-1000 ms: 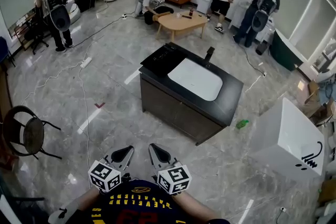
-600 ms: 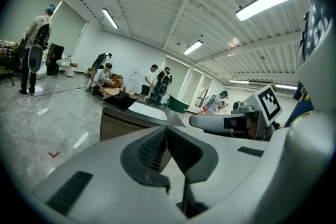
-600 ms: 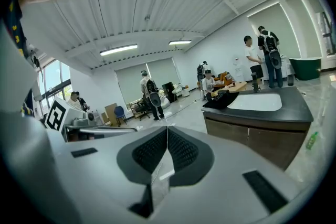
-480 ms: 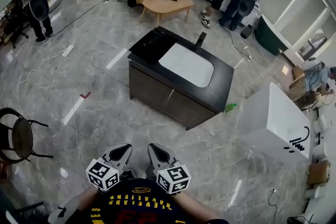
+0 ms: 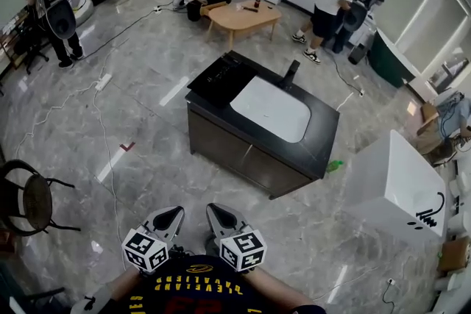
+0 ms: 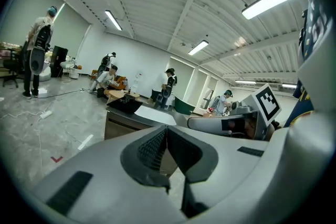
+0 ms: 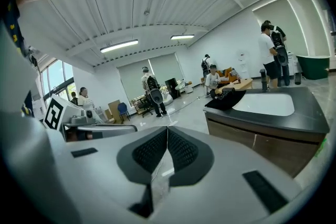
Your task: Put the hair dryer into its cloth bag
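Observation:
On the left end of the dark cabinet top [image 5: 324, 134] lies a black cloth heap [image 5: 223, 77], also seen as black cloth [image 7: 226, 98] in the right gripper view; I cannot tell bag from hair dryer in it. My left gripper [image 5: 176, 210] and right gripper [image 5: 213, 209] are side by side close to my chest, well short of the cabinet. Both are shut with nothing between the jaws. In the left gripper view the left gripper [image 6: 167, 131] has its pads pressed together. The right gripper [image 7: 167, 131] looks the same in its own view.
A white basin [image 5: 272, 108] is set in the cabinet top, with a black upright fitting [image 5: 292, 73] behind it. A white box [image 5: 397, 184] stands at the right, a green bottle [image 5: 335, 166] on the floor beside it. A chair [image 5: 33, 196] is at left; cables cross the floor; several people stand at the back.
The head view has swung a little, so the cabinet shifted in the picture. People at the back have moved. Both grippers stay shut, side by side near my chest.

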